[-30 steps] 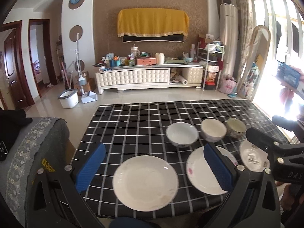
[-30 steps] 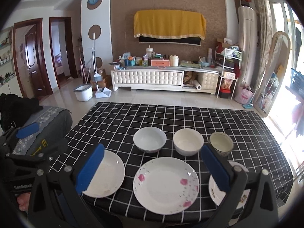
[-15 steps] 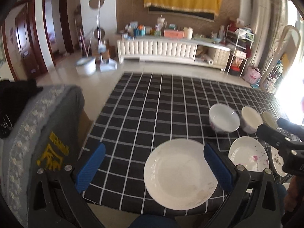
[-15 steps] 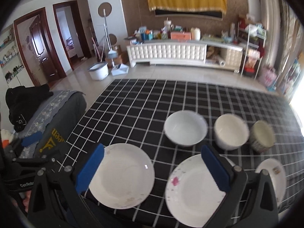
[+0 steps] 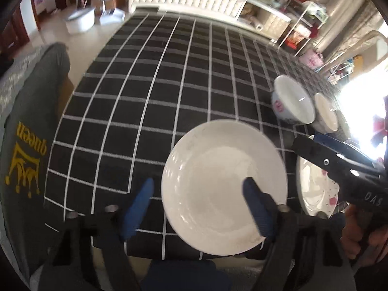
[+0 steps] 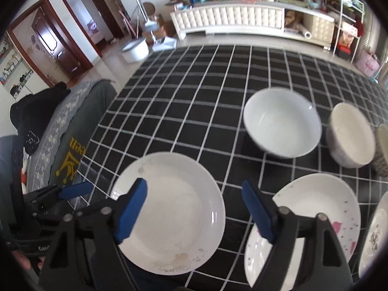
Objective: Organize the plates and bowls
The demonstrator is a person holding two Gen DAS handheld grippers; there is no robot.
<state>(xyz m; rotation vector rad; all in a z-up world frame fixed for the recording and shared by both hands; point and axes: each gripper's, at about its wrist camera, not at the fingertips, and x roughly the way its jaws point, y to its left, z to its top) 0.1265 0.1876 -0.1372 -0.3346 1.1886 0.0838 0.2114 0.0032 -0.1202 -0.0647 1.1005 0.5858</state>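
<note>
Two grippers' fingers spread and closing, left gripper [image 5: 197,202] straddling white plate [image 5: 224,184] rim, right gripper [image 6: 194,206] between plates.

The right gripper [image 6: 194,208], its blue-padded jaws just narrowing, empty, hangs above a black white-gridded tablecloth [image 6: 194,92]. Below lie a plain white round plate [image 6: 174,218] and a pink-flowered white plate [image 6: 315,208].
</note>
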